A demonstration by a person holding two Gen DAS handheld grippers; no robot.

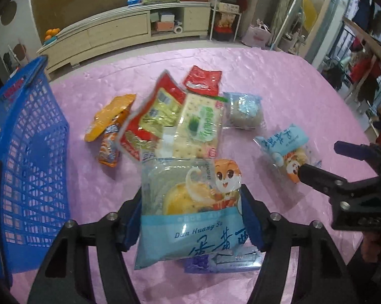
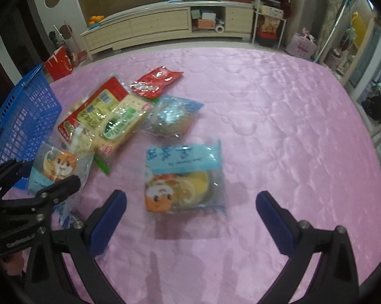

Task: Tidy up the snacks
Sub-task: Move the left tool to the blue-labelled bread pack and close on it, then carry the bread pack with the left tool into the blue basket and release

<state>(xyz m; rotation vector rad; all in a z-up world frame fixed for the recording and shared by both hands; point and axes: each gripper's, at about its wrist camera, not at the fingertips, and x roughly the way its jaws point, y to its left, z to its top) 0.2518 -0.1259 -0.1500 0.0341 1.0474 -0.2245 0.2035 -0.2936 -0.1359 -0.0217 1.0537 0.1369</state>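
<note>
Blue basket point(image 1: 25, 152): no snacks visible inside. Left gripper point(image 1: 193, 217) pinches a pastry packet point(image 1: 190, 210) just beside it. Right gripper point(image 2: 190, 212) spread over second pastry packet point(image 2: 185, 177); remaining snacks point(image 1: 175, 119) beyond, on pink worktop point(image 2: 279, 139).

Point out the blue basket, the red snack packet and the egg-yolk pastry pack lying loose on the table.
blue basket point(image 1: 30, 152), left wrist view, on its mesh side wall.
red snack packet point(image 2: 156, 79), right wrist view, on the packet's middle.
loose egg-yolk pastry pack point(image 2: 184, 177), right wrist view, on its clear front.
</note>
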